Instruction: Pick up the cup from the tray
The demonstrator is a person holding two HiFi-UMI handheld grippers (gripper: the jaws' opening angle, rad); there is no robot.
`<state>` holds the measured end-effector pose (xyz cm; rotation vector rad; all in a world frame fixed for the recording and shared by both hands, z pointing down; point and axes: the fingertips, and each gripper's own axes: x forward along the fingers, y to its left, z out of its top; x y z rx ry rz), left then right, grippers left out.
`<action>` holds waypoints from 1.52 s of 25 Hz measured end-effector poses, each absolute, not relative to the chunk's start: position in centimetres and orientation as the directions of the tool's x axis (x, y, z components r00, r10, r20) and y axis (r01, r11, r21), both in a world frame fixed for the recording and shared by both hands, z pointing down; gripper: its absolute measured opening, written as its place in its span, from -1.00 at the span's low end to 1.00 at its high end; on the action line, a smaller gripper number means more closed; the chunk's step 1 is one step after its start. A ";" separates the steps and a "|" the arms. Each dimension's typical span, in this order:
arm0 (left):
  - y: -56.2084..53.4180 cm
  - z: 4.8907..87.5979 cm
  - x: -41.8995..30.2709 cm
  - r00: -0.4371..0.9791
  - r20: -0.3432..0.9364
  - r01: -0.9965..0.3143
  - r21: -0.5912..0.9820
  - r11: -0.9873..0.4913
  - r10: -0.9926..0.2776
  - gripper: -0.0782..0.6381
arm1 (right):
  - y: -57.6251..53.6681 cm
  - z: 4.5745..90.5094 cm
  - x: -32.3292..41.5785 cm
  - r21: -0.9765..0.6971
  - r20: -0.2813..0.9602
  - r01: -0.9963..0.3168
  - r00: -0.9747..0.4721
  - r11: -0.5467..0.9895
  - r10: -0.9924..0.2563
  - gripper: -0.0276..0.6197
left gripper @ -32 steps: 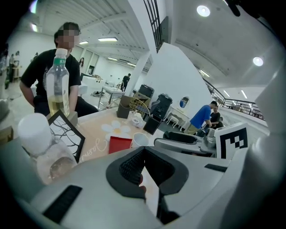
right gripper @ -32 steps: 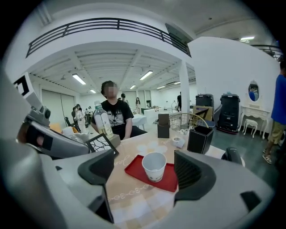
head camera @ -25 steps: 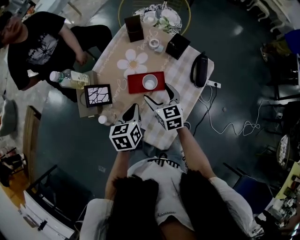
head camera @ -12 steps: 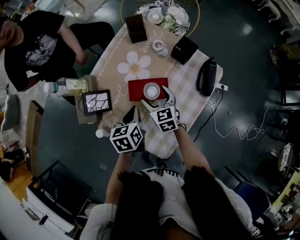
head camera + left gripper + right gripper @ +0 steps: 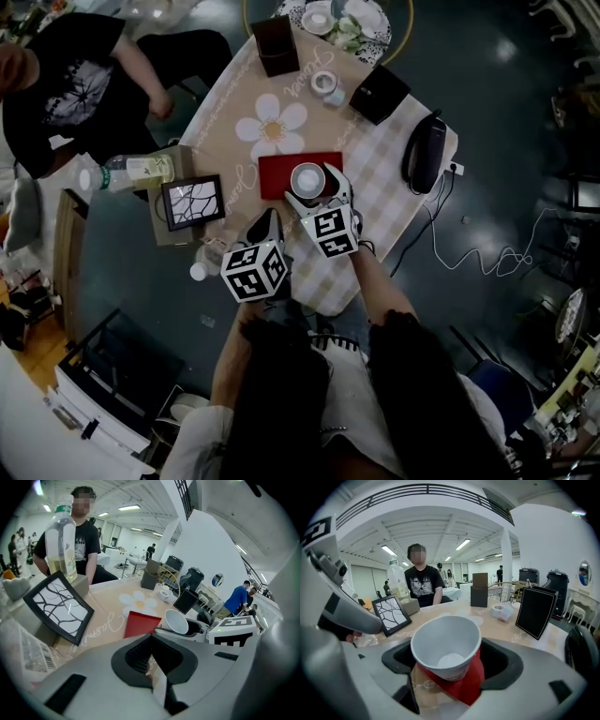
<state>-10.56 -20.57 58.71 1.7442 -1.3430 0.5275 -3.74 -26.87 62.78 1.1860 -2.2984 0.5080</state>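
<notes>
A white paper cup stands on a red tray in the middle of the table. My right gripper is open, one finger on each side of the cup, near its base. In the right gripper view the cup fills the gap between the jaws, with the tray under it. In the left gripper view the cup looks tilted. My left gripper hangs shut over the table's near edge, left of the tray, its jaws closed together.
A framed picture and a clear bottle sit at the table's left corner. Two black boxes, a tape roll and a black oblong device lie beyond and right. A person sits at the left.
My right gripper has moved forward over the tray until its open fingers flank the cup. The left gripper has stayed near the table's edge.
</notes>
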 end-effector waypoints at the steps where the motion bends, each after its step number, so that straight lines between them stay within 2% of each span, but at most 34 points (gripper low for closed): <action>1: -20.7 58.8 -10.6 0.331 0.753 -0.930 0.363 -0.061 -0.568 -0.76 | -27.0 62.7 -3.9 -0.096 0.580 -0.823 -0.503 0.559 -0.641 0.35; 2: -20.7 58.9 -10.5 0.328 0.757 -0.931 0.359 -0.059 -0.566 -0.76 | -27.1 62.6 -3.9 -0.098 0.577 -0.819 -0.510 0.565 -0.639 0.34; 4: -20.6 58.9 -10.4 0.325 0.762 -0.933 0.354 -0.060 -0.560 -0.76 | -26.9 62.4 -4.1 -0.098 0.576 -0.814 -0.516 0.573 -0.634 0.19; 6: -20.6 58.8 -10.4 0.327 0.762 -0.933 0.354 -0.063 -0.559 -0.76 | -26.8 62.3 -4.3 -0.089 0.579 -0.808 -0.518 0.582 -0.630 0.18; 12: -20.7 58.6 -10.1 0.314 0.768 -0.938 0.342 -0.057 -0.558 -0.76 | -27.0 60.7 -3.9 -0.073 0.562 -0.808 -0.518 0.585 -0.645 0.18; 19: -20.7 57.4 -8.8 0.362 0.735 -0.923 0.368 -0.110 -0.574 -0.76 | -26.0 58.6 -2.7 -0.064 0.558 -0.813 -0.510 0.579 -0.655 0.18; 38: -19.4 56.0 -3.4 0.448 0.696 -0.893 0.377 -0.246 -0.561 -0.76 | -22.4 57.1 6.2 -0.068 0.558 -0.910 -0.374 0.408 -0.741 0.18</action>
